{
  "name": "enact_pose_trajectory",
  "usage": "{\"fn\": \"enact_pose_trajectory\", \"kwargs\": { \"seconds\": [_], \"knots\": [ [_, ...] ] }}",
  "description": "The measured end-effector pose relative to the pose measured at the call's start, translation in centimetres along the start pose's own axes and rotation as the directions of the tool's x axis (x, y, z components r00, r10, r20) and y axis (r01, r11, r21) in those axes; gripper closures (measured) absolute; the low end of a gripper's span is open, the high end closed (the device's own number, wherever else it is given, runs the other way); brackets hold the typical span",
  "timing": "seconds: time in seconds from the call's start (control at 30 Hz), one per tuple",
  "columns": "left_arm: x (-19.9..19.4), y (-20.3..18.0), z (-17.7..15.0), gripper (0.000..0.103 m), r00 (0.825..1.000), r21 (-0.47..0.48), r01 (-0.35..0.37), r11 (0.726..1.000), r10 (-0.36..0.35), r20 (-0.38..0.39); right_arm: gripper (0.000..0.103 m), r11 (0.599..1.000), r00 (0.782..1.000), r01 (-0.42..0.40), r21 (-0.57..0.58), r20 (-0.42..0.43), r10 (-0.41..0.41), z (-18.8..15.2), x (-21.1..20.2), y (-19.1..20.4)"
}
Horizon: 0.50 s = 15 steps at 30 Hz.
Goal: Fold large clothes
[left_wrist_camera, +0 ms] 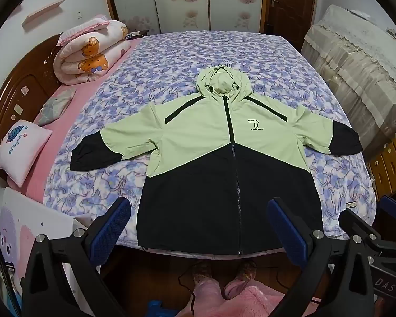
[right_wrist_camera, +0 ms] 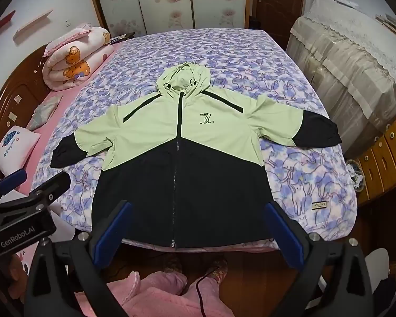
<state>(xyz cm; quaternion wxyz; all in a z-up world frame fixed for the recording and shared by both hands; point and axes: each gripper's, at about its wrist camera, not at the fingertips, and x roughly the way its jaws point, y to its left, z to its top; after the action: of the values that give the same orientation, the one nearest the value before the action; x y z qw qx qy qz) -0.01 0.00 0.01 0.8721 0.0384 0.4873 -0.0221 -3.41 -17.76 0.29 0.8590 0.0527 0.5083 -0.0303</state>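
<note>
Nearest, the left gripper (left_wrist_camera: 199, 227) and the right gripper (right_wrist_camera: 198, 227) hang above the foot of the bed (left_wrist_camera: 171, 60), both with jaws spread wide and nothing between them. Just beyond, the jacket (left_wrist_camera: 224, 163) lies flat on the blanket (right_wrist_camera: 298, 174), face up and zipped, hem at the near edge, sleeves spread to either side, hood (left_wrist_camera: 223, 83) farthest away. Folding seems not yet begun. The next move likely calls for pinching a sleeve or side edge and bringing it across the front.
</note>
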Motion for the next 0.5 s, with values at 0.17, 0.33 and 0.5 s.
{"fn": "enact_pose_trajectory", "kwargs": {
  "seconds": [0.17, 0.33, 0.5],
  "knots": [
    [-0.07, 0.04, 0.04, 0.001, 1.000, -0.001, -0.001, 1.000, 0.001, 0.007, 0.003, 1.000, 1.000, 0.000, -0.009, -0.004, 0.000, -0.11, -0.12, 0.31],
    [-0.05, 0.01, 0.02, 0.001, 1.000, 0.000, -0.002, 1.000, 0.002, 0.011, 0.003, 1.000, 1.000, -0.005, 0.013, -0.008, 0.005, -0.19, 0.14, -0.07],
    [-0.76, 0.29, 0.21, 0.001, 1.000, 0.000, -0.007, 1.000, 0.007, 0.019, 0.003, 1.000, 1.000, -0.003, 0.014, -0.004, 0.003, -0.43, -0.14, -0.43]
  ]
}}
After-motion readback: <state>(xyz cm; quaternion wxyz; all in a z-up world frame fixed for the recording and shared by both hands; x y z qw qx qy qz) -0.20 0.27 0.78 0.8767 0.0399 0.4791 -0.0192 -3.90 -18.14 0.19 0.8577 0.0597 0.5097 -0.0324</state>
